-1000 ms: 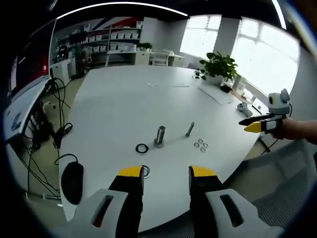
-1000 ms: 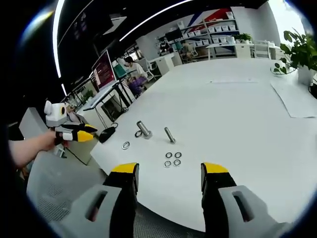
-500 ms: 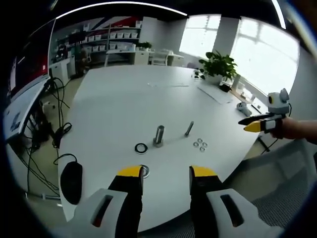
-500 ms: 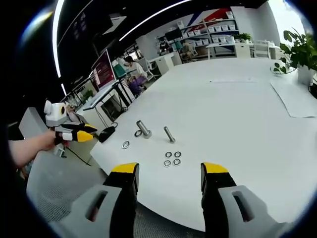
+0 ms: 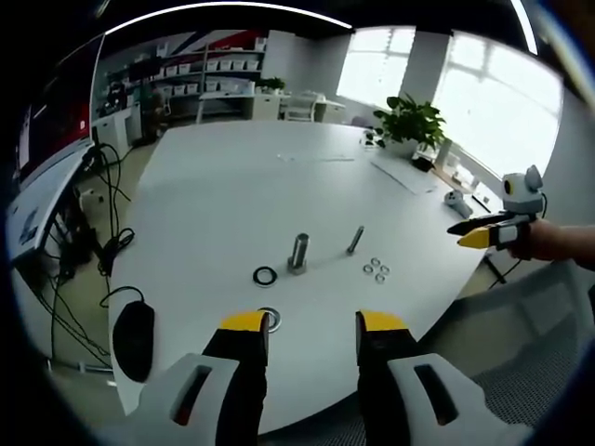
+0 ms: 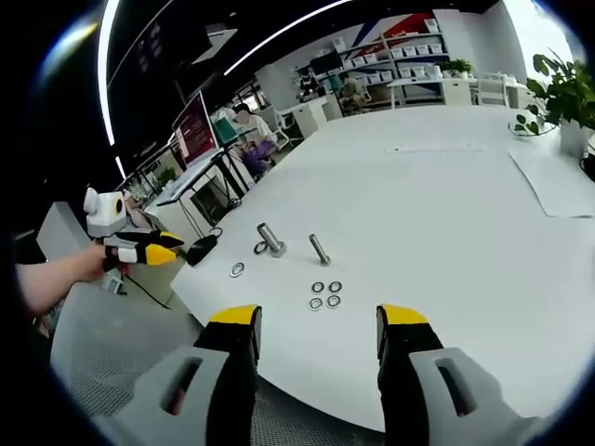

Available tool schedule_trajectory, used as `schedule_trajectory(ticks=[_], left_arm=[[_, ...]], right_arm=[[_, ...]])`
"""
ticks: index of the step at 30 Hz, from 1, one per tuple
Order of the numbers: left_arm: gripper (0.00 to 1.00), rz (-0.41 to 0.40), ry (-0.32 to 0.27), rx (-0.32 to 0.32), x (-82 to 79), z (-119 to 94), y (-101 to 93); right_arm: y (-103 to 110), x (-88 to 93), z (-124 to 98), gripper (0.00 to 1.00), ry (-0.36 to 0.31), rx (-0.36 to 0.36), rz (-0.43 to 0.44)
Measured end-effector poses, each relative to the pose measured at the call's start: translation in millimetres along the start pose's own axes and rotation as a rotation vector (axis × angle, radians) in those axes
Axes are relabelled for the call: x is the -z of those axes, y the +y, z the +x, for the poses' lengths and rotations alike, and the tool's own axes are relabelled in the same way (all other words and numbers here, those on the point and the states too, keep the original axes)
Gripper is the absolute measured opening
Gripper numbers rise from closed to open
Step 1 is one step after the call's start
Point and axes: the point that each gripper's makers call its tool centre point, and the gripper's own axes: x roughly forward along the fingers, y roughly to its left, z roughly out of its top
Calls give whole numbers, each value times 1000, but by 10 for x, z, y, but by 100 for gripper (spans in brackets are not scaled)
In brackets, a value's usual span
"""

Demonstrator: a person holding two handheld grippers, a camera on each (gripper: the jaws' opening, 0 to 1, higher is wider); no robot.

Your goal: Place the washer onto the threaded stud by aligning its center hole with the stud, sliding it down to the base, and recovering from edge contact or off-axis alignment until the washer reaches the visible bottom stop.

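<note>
White tabletop (image 5: 232,177): large rounded surface carrying all the hardware, which sits near its edge closest to the person.
Potted plant (image 5: 409,121): green, at the far right edge of the tabletop in the left gripper view.
Paper sheet (image 6: 556,181): flat on the tabletop near the plant.
Black mouse (image 5: 136,339): at the near left edge of the tabletop in the left gripper view.
Left gripper (image 5: 312,325): yellow-tipped jaws spread apart, nothing between them, held over the near edge of the tabletop; seen also in the right gripper view (image 6: 149,249), off the tabletop's edge in a person's hand.
Right gripper (image 6: 318,321): yellow-tipped jaws spread wide and empty, at the near edge of the tabletop; seen from the left gripper view (image 5: 488,230) beyond the tabletop's right edge, held by a hand.
Threaded stud (image 5: 299,253): metal, upright, well in from the near edge.
Bolt (image 5: 356,241): lying on its side, just right of the stud.
Black ring (image 5: 265,276): flat, just left of the stud.
Large washer (image 5: 271,320): silver, flat, close to the near edge, just beyond the left gripper's jaw tip.
Small washers (image 5: 376,271): four in a cluster, right of the bolt.
</note>
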Motion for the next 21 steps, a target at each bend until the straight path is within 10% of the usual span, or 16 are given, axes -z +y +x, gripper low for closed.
schedule_trajectory(ticks=[21], left_arm=[[36,6,22,5,42,8,-7]], right_arm=[[32,50,22,52,18,-11,-16]])
